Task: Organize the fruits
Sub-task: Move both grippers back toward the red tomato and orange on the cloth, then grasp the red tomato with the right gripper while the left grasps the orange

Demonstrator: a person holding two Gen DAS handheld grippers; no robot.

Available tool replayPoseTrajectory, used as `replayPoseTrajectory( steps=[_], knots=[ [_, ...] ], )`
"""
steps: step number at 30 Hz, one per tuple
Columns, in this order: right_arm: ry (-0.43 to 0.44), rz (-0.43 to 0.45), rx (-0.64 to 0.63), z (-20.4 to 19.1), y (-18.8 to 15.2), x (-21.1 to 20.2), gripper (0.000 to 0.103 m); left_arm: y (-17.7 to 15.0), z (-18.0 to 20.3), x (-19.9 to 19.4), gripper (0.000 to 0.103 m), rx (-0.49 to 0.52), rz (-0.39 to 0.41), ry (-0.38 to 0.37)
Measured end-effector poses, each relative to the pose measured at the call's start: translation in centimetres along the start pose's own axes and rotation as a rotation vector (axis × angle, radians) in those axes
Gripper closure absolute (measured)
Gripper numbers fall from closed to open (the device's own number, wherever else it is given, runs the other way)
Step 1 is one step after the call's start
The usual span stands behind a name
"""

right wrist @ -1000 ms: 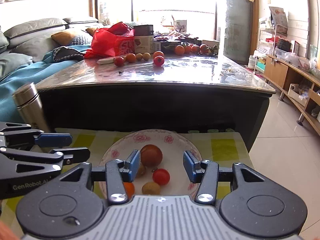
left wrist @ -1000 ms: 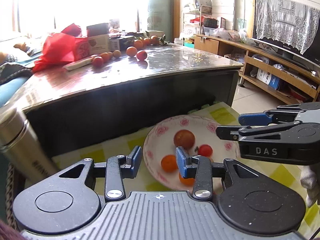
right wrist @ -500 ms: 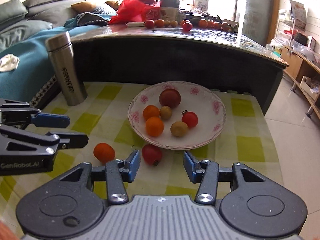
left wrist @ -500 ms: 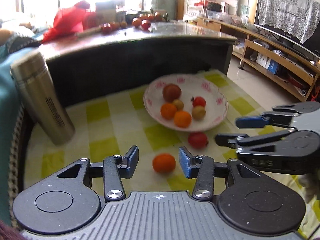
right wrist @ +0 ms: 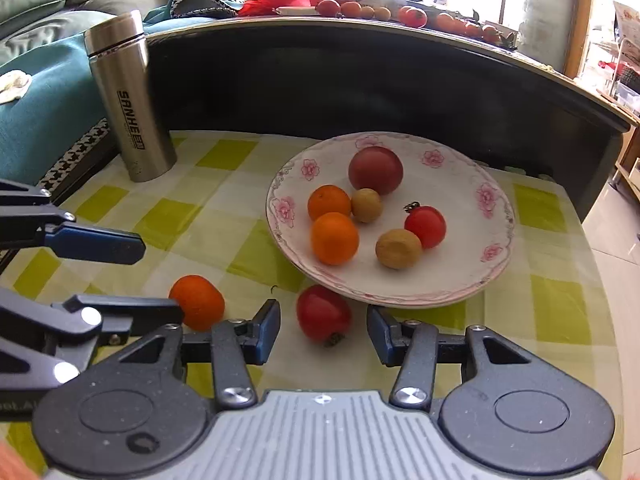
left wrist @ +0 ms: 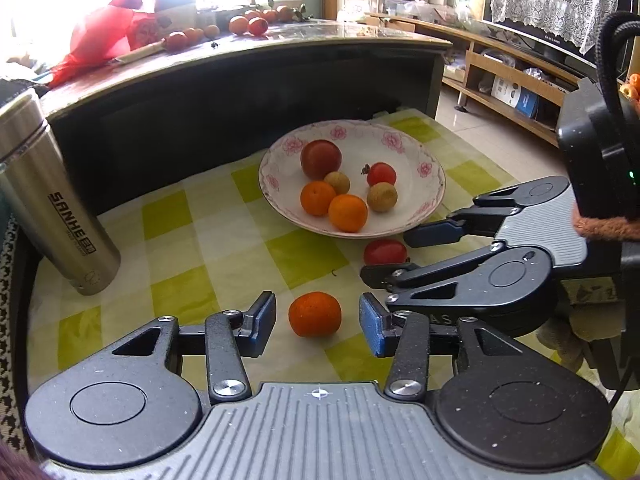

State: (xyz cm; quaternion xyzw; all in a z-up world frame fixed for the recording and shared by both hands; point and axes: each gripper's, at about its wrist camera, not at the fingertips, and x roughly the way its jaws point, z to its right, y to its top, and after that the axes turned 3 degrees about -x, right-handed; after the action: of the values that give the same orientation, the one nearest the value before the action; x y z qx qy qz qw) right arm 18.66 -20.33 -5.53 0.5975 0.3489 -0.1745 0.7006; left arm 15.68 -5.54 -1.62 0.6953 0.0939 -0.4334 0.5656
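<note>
A white floral plate [left wrist: 434, 188] [right wrist: 496, 236] on the green-checked cloth holds several fruits: two oranges, a dark red fruit, a small tomato and two brown ones. A loose orange [left wrist: 315, 314] [right wrist: 197, 302] lies on the cloth between the fingers of my open left gripper [left wrist: 317, 322], untouched. A loose red tomato [left wrist: 385, 251] [right wrist: 323, 312] lies by the plate's near rim, between the fingers of my open right gripper [right wrist: 323, 330]. Each gripper also shows in the other's view: the right gripper [left wrist: 394, 252] and the left gripper [right wrist: 160, 276].
A steel flask [left wrist: 48, 204] [right wrist: 130, 100] stands at the cloth's left. Behind the plate rises a dark coffee table [left wrist: 248, 80] [right wrist: 360, 76] with more fruit and a red bag [left wrist: 104, 36] on top. A sofa [right wrist: 36, 60] lies left, a TV shelf [left wrist: 516, 80] right.
Both grippers have dropped from table height and come down close over the cloth. The loose orange and tomato, out of sight a second ago, now lie between their open fingers.
</note>
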Motion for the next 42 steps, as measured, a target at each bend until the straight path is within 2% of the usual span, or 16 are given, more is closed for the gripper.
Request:
replayPoseTrajectory(
  steps=[2, 4, 6, 18, 22, 26, 28, 42],
  knots=[
    [-0.011, -0.007, -0.001, 0.0, -0.2, 0.3, 0.051, -0.2, 0.0, 0.3, 0.048, 0.002, -0.007, -0.001],
    [-0.022, -0.013, 0.004, 0.2, -0.3, 0.4, 0.056, -0.3, 0.0, 0.7, 0.048, 0.005, -0.013, 0.0],
    [-0.013, -0.017, 0.017, 0.4, -0.3, 0.4, 0.067, -0.5, 0.0, 0.9, 0.048, 0.005, -0.014, -0.003],
    [0.006, -0.04, 0.02, 0.2, -1.6, -1.4, 0.068, -1.5, 0.4, 3.2, 0.05, 0.042, -0.023, 0.02],
    [0.006, -0.045, 0.019, 0.1, -1.9, -1.4, 0.068, -1.7, 0.3, 3.6, 0.058, 0.03, -0.031, 0.023],
    [0.013, -0.048, 0.022, 0.1, -2.2, -2.2, 0.068, -1.6, 0.5, 3.2, 0.06, 0.033, -0.04, -0.024],
    [0.007, -0.061, 0.024, 0.2, -2.8, -2.9, 0.068, -1.8, 0.9, 3.0, 0.061, 0.067, -0.041, -0.029],
    [-0.081, -0.117, 0.056, -0.5, -7.5, -7.6, 0.068, -4.6, 3.9, -0.1, 0.06, 0.143, -0.079, -0.094]
  ],
)
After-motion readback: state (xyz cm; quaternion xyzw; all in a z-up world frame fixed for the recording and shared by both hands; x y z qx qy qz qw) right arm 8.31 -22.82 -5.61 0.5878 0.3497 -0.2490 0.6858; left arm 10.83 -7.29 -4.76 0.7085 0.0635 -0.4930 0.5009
